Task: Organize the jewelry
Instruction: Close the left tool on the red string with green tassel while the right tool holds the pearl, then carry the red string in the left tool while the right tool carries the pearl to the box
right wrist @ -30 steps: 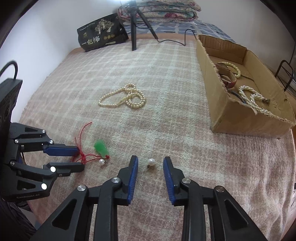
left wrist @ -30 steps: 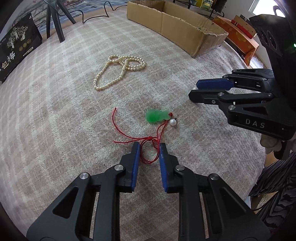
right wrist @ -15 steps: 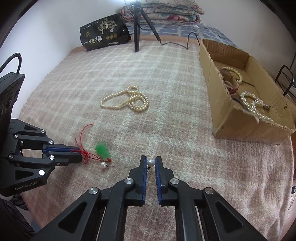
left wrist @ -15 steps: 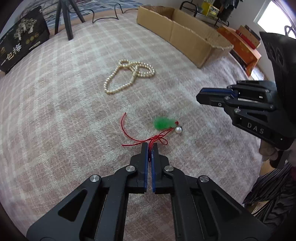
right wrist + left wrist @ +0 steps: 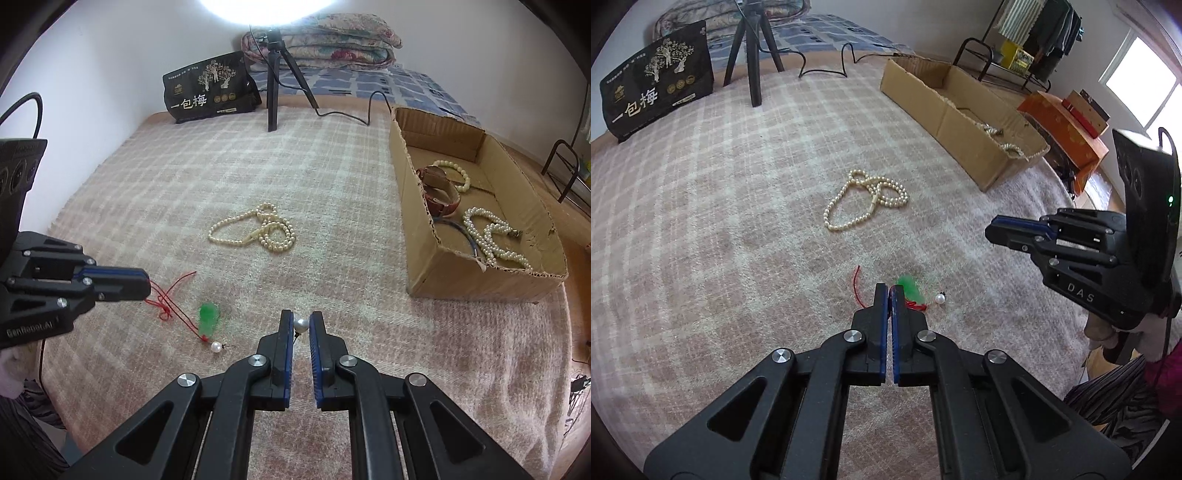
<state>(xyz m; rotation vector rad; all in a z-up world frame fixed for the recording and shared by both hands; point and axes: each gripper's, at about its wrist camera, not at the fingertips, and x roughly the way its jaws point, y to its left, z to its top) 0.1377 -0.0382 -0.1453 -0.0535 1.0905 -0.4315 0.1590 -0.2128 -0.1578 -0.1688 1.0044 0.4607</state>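
My left gripper (image 5: pixel 889 290) is shut on the red cord (image 5: pixel 173 295) of a green pendant (image 5: pixel 208 314), lifted a little off the checked blanket; it also shows in the right wrist view (image 5: pixel 146 282). A pearl earring (image 5: pixel 216 346) lies by the pendant's lower end. My right gripper (image 5: pixel 301 321) is shut on a second pearl earring (image 5: pixel 301 325), held at its fingertips above the blanket; it also shows in the left wrist view (image 5: pixel 991 230). A loose pearl necklace (image 5: pixel 258 229) lies mid-blanket. The cardboard box (image 5: pixel 443 273) at the right holds pearl strands and a brown bracelet.
A black tripod (image 5: pixel 275 74) with a cable and a black printed bag (image 5: pixel 208 86) stand at the far edge. Folded quilts (image 5: pixel 325 40) lie behind. Orange boxes (image 5: pixel 1067 125) and a metal rack (image 5: pixel 1004 55) stand beyond the blanket's right side.
Both grippers closed from open: the left on the red cord, the right on a pearl earring. Both have since lifted, and the pendant has been drawn nearer the left gripper.
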